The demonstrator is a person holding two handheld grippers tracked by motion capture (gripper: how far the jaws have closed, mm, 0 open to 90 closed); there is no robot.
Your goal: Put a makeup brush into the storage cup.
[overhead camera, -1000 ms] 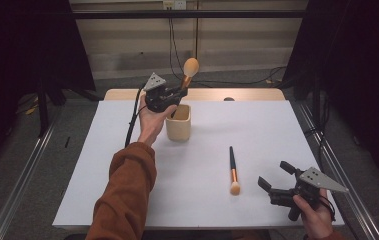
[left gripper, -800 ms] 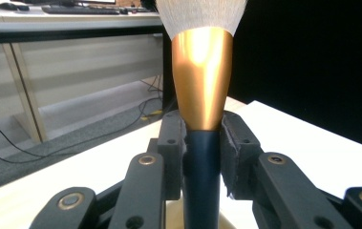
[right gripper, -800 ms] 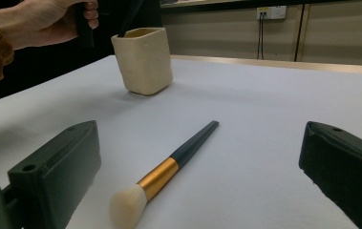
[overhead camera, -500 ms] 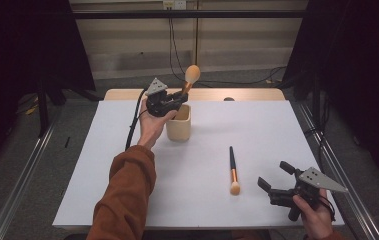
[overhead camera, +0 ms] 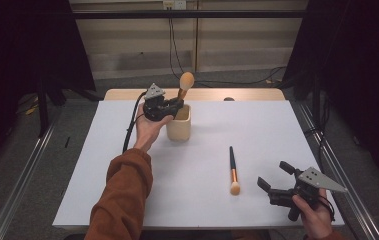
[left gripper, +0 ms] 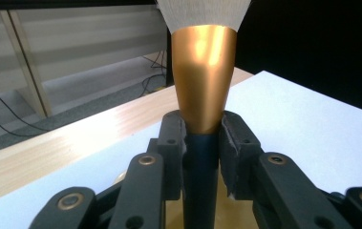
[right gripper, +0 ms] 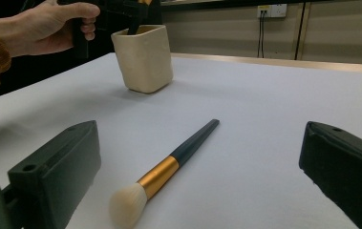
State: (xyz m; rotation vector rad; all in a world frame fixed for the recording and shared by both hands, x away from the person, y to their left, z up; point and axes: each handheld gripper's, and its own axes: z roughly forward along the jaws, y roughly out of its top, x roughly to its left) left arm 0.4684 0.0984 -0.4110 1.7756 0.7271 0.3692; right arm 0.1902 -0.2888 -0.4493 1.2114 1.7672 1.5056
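The left gripper [overhead camera: 176, 105] is pinched on the dark handle of a makeup brush [overhead camera: 184, 86], just under its gold ferrule; in the left gripper view the two pads [left gripper: 175, 143] press the stem from both sides, with the pale bristle head standing upright above them. The brush's lower end reaches down into the cream cup [overhead camera: 179, 125], which sits directly below the jaws and just beside the left hand [overhead camera: 149, 127]. That hand comes in on an outstretched forearm in a rust-coloured sleeve [overhead camera: 122, 195], wrist raised, the gripper lying roughly level above the cup's rim.

Against the earlier pictures the brush stands a little straighter and lower over the cup, and the hand has barely shifted.

The right gripper [overhead camera: 274, 180] rests near the table's [overhead camera: 257, 125] front right corner with its jaws spread wide and nothing between them, unmoved. A second brush [overhead camera: 233, 170] lies flat on the white surface just ahead of those open jaws, bristles toward the person, well apart from the cup.
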